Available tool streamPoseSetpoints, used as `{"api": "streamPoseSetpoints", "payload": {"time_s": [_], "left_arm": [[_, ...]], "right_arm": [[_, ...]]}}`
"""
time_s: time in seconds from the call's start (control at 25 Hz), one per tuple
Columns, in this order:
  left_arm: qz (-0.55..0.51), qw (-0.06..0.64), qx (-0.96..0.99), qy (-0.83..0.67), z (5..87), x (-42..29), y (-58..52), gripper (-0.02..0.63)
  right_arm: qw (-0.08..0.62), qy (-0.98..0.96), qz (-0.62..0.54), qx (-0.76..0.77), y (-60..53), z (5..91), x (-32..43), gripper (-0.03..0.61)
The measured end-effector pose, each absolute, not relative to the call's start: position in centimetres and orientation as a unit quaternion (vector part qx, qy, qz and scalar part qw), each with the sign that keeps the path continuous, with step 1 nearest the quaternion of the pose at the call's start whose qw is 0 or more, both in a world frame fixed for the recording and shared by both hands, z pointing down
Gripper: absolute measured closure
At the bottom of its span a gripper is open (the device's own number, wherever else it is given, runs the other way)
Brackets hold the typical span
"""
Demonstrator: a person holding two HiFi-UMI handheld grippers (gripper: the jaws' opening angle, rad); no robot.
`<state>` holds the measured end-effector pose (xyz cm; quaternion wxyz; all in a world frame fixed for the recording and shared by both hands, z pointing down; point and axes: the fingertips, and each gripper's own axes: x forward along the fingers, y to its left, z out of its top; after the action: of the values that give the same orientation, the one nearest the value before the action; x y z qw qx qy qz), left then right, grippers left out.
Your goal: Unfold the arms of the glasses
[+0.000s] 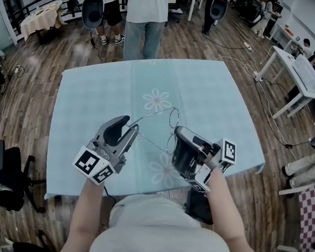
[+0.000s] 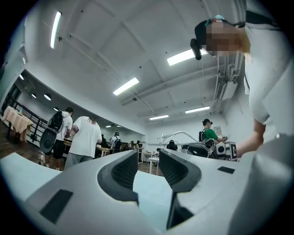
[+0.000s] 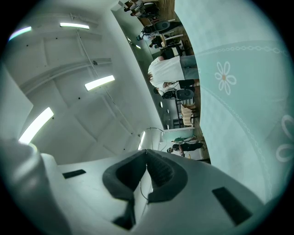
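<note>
Head view: wire glasses gripped by right tool, left tool agape.

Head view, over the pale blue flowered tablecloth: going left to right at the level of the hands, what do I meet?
left gripper, grey jaws apart → thin silver wire-framed glasses, held up above the cloth → right gripper, jaws closed on the glasses' wire

Grey left gripper and right gripper have black pads and black-and-white marker cubes; pale grey top, lower centre.
</note>
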<state>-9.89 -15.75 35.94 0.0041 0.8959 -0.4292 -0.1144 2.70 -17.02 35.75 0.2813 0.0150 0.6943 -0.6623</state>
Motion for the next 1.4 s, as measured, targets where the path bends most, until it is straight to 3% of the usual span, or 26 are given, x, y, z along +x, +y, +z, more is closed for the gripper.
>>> {"api": "streamPoseSetpoints", "payload": {"time_s": [0.68,1.08,1.4], "left_arm": [[-0.184,0.047,0.889,-0.417,35.6,-12.4,-16.8,0.474],[-0.145,0.052,0.879,-0.452,36.0,-13.6,-18.3,0.474],[-0.089,0.041,0.872,-0.479,37.3,-13.0,-18.8,0.474]], "right_arm": [[0.254,0.691,-0.676,0.025,-16.1,37.1,2.0,0.569],[0.229,0.701,-0.676,0.008,-15.4,38.0,1.7,0.569],[0.249,0.700,-0.670,0.000,-15.9,37.9,2.1,0.569]]}}
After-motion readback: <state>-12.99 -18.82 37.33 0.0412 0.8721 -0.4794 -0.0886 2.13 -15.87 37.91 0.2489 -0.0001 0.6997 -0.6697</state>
